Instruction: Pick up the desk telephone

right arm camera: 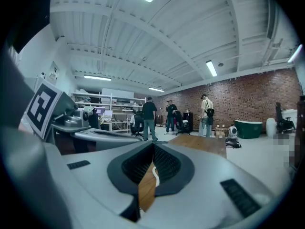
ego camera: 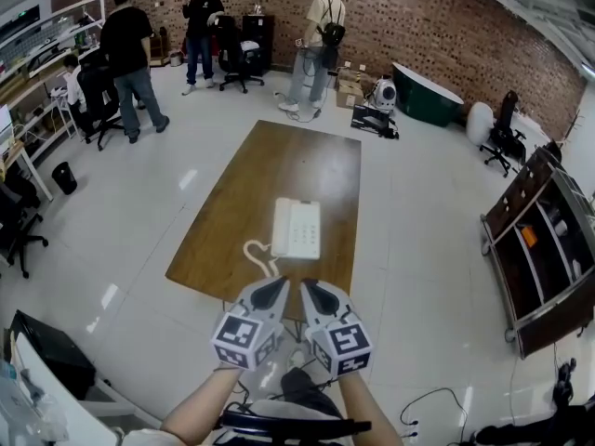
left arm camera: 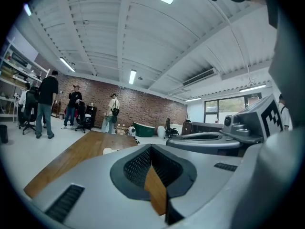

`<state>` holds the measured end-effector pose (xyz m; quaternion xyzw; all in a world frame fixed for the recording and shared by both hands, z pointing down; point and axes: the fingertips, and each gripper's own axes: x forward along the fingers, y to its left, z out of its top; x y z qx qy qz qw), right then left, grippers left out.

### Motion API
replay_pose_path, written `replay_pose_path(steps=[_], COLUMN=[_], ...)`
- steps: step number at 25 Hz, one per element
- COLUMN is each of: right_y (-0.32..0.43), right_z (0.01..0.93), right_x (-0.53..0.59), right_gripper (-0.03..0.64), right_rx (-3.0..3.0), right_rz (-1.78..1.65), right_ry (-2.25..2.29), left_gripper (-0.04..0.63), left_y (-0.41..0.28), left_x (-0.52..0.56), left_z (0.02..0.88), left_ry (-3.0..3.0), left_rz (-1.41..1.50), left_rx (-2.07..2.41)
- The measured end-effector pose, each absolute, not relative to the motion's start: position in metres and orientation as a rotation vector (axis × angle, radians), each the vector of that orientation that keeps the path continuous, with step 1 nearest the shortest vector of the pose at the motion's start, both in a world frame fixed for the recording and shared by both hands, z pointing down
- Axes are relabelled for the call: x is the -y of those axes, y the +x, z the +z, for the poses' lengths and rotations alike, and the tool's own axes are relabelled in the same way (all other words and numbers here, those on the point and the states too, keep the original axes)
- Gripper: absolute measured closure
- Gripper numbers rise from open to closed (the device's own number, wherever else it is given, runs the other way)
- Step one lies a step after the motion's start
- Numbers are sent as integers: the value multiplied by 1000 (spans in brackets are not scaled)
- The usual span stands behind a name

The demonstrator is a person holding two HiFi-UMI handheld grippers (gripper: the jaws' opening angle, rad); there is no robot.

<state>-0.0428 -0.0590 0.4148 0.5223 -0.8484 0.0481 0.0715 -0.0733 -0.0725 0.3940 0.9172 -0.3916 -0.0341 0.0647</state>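
Left tongs and right tongs, both shut and empty, hover side by side, the desk telephone just beyond, lengthwise near-to-far.

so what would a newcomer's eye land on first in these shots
A white desk telephone lies alone on a long wooden table in the middle of the room, its curly cord trailing off the near left corner. The left gripper and right gripper, both shut and empty, are side by side at the table's near edge. Several people stand at the far end by the brick wall.
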Motion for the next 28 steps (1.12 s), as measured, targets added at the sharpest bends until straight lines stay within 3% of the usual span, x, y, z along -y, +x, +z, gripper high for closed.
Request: replay_pose_path(steps=[28], right_y=[17], right_z=[467], right_x=[213], right_gripper=[596], right_rx=[2557], right_rz=[327], right_ry=[1484], left_gripper=[586], left_y=[-23], left_x=[230], left_z=[445], left_ry=[2661], left_rz=[63], left_rx=[1237])
